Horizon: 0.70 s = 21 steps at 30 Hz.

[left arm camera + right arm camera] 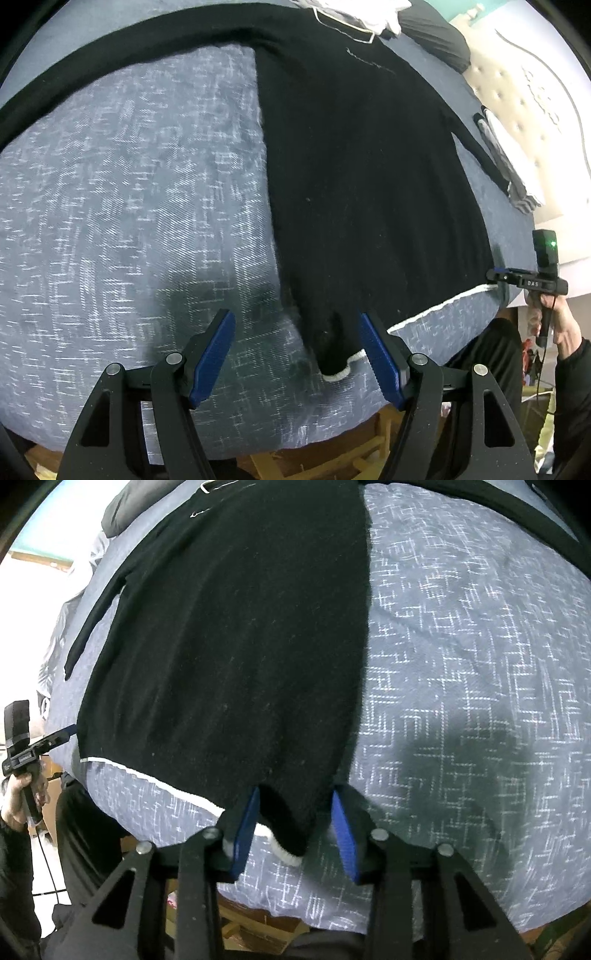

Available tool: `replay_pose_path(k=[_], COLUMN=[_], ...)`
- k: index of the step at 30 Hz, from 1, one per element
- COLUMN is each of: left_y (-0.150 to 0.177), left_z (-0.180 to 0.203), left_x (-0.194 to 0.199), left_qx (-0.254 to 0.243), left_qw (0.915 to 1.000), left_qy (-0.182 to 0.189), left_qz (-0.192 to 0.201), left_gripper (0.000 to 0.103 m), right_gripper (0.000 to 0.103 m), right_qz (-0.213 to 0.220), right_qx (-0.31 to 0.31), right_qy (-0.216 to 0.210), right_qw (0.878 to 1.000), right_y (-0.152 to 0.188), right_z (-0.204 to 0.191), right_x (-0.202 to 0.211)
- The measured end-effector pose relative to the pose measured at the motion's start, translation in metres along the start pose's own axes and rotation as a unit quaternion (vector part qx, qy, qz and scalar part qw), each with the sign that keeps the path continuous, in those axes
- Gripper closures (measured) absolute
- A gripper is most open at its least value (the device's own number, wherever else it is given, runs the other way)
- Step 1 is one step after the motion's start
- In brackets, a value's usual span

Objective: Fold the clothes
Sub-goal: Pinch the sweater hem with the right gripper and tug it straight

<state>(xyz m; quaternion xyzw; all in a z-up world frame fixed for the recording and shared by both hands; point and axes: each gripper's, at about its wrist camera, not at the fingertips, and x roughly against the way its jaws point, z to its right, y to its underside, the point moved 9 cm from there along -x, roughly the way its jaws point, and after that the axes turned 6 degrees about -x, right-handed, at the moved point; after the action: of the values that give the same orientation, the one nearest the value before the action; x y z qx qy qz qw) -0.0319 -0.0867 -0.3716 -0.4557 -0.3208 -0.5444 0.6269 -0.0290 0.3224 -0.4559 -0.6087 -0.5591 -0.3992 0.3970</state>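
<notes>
Hand-held gripper (297, 354) and its twin (295, 823), both spread, straddle sweater (362, 166) hem corners on bed (129, 184); next: pinch, fold

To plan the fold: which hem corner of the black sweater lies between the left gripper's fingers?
The curled left-end corner; the other corner lies flat beside the right gripper.

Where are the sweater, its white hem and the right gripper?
sweater (369, 166), left wrist view, middle of body.
white hem (424, 312), left wrist view, bottom edge trim.
right gripper (295, 792), right wrist view, midway between fingertips.
</notes>
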Motion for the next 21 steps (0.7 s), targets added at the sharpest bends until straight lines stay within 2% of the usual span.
replay_pose_path(k=[5,8,9,10,12,16,21], left_y=[0.003,0.005,0.005,0.006,0.007,0.002,-0.002], left_z=[0.003,0.008,0.01,0.012,0.016,0.025,0.029], left_x=[-0.013,-0.02,-0.021,-0.023,-0.026,-0.02,-0.003], left_qx=[-0.001,-0.009,-0.014,-0.018,-0.026,-0.039,-0.04], left_qw=[0.9999,0.9998,0.9997,0.9995,0.9991,0.9986,0.9978], left_qy=[0.001,0.007,0.01,0.012,0.018,0.029,0.052], left_qz=[-0.011,-0.017,-0.02,-0.023,-0.028,-0.022,-0.009], left_gripper=[0.031,0.036,0.047,0.063,0.082,0.094,0.096], right_gripper=[0.095,0.097,0.097,0.097,0.097,0.098,0.098], right_qz=[0.008,0.018,0.021,0.026,0.034,0.049,0.075], right_qx=[0.01,0.021,0.024,0.026,0.031,0.042,0.05], right_qy=[0.005,0.007,0.007,0.003,0.0,0.001,0.0], right_qw=[1.0,1.0,0.999,0.999,0.999,0.998,0.996], right_y=[0.002,0.003,0.004,0.004,0.004,0.001,0.002], right_z=[-0.004,-0.007,-0.009,-0.01,-0.011,-0.011,-0.003], right_x=[-0.003,0.0,0.002,0.005,0.012,0.029,0.061])
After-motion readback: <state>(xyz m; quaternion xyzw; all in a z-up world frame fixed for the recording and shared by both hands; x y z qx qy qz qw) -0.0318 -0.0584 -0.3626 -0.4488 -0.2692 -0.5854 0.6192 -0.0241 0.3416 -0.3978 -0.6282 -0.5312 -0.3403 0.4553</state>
